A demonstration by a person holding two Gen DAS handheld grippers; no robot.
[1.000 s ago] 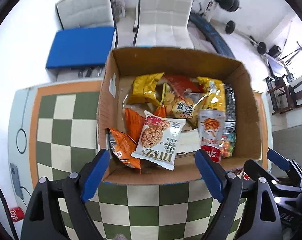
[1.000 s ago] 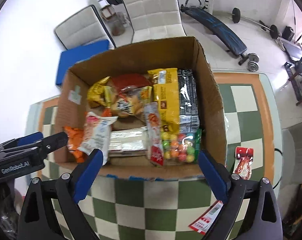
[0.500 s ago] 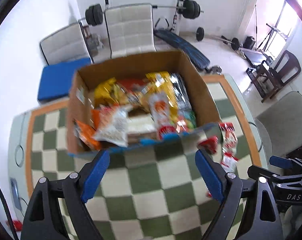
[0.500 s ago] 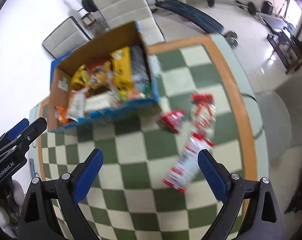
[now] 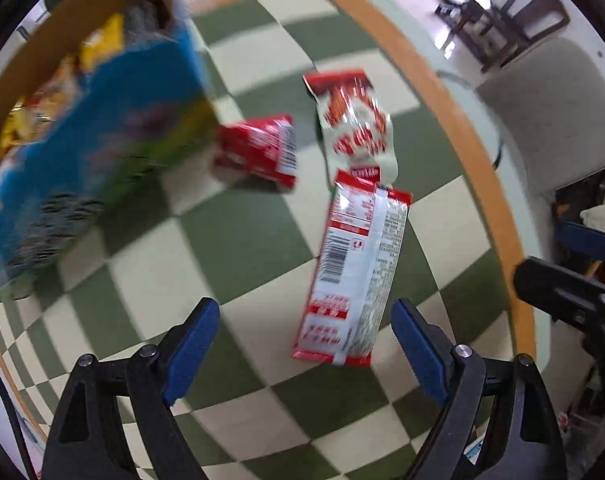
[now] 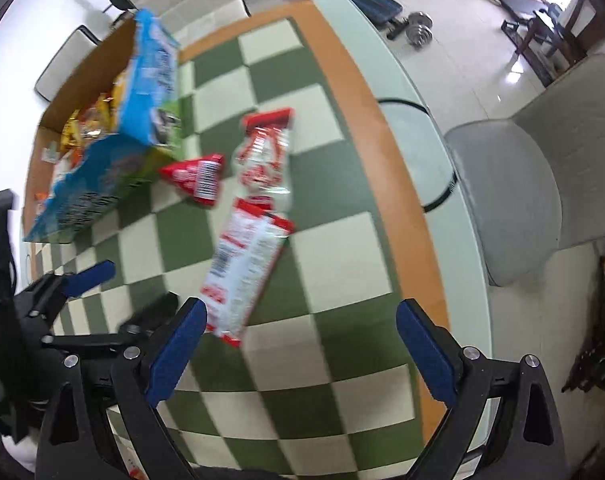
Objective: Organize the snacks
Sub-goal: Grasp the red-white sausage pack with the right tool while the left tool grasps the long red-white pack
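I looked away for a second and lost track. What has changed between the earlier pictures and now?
Both claws, left and right, swung away from the cardboard box to the three packets on the checkered table; the long white-and-red packet now lies just ahead of the left one. Nothing was taken hold of. Both claws stayed open; the box stayed full.

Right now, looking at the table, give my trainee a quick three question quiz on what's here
1. True or false: the left gripper is shut on a packet.
2. How many snack packets lie loose on the checkered table outside the cardboard box?
3. Which packet lies nearest the left gripper: A, the small red packet; B, the long red and white packet; C, the clear red-printed packet?

Key: 1 false, both it and the right gripper are open and empty. 2 three. 3 B.
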